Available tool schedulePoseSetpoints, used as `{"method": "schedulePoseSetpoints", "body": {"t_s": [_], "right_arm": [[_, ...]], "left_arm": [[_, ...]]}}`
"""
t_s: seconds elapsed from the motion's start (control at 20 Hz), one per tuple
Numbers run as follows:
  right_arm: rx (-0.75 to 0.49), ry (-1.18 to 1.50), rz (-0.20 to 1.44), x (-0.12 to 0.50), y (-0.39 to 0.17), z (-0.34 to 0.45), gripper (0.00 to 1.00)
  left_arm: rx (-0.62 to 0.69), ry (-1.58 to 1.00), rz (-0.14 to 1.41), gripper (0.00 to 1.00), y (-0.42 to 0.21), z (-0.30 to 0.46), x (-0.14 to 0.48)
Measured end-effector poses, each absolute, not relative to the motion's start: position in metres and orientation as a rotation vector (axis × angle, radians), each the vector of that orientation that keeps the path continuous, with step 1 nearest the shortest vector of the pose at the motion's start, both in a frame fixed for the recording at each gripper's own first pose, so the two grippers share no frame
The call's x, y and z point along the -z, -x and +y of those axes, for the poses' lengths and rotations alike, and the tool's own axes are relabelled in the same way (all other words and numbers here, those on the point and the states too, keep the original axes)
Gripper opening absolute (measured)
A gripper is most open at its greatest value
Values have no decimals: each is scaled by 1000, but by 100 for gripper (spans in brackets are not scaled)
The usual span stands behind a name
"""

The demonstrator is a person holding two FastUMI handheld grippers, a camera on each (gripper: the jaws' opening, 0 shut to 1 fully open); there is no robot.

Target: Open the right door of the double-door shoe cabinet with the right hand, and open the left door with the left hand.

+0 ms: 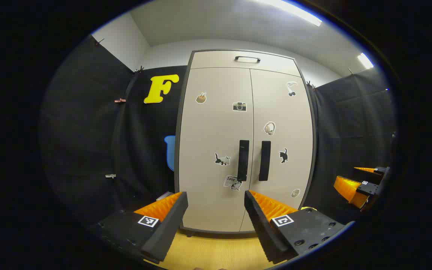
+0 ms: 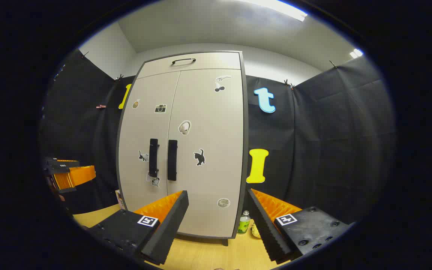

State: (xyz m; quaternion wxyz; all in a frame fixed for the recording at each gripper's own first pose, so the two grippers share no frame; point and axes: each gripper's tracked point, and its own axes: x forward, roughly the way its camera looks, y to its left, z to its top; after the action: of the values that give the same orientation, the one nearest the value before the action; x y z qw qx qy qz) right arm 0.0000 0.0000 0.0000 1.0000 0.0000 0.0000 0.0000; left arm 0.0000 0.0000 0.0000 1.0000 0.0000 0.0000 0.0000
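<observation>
The shoe cabinet [image 2: 186,150] is seen ahead, both doors closed. Both tongs — right tongs [image 2: 218,210], left tongs [image 1: 216,210] — are held apart, short of it; the right handle [image 2: 172,160] should be approached squarely.

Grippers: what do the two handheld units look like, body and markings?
The left gripper has two wedge-shaped fingers with ribbed, sawtooth inner faces, set on blocky black bodies. Each body carries a small square black-and-white fiducial tag on top, and screw holes show on one block. The right gripper is built the same way, with the same tags. No cables or sleeves are visible.
</observation>
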Motion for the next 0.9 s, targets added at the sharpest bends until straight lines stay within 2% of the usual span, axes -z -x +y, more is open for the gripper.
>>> {"method": "schedulePoseSetpoints", "body": {"t_s": [0.25, 0.55, 0.9], "right_arm": [[13, -14, 55, 15, -8, 5, 98], [60, -54, 87, 22, -13, 32, 98], [76, -54, 130, 34, -17, 51, 98]], "left_arm": [[24, -37, 6, 94, -5, -5, 7], [122, -96, 41, 94, -16, 1, 17], [135, -92, 58, 94, -17, 16, 28]]}}
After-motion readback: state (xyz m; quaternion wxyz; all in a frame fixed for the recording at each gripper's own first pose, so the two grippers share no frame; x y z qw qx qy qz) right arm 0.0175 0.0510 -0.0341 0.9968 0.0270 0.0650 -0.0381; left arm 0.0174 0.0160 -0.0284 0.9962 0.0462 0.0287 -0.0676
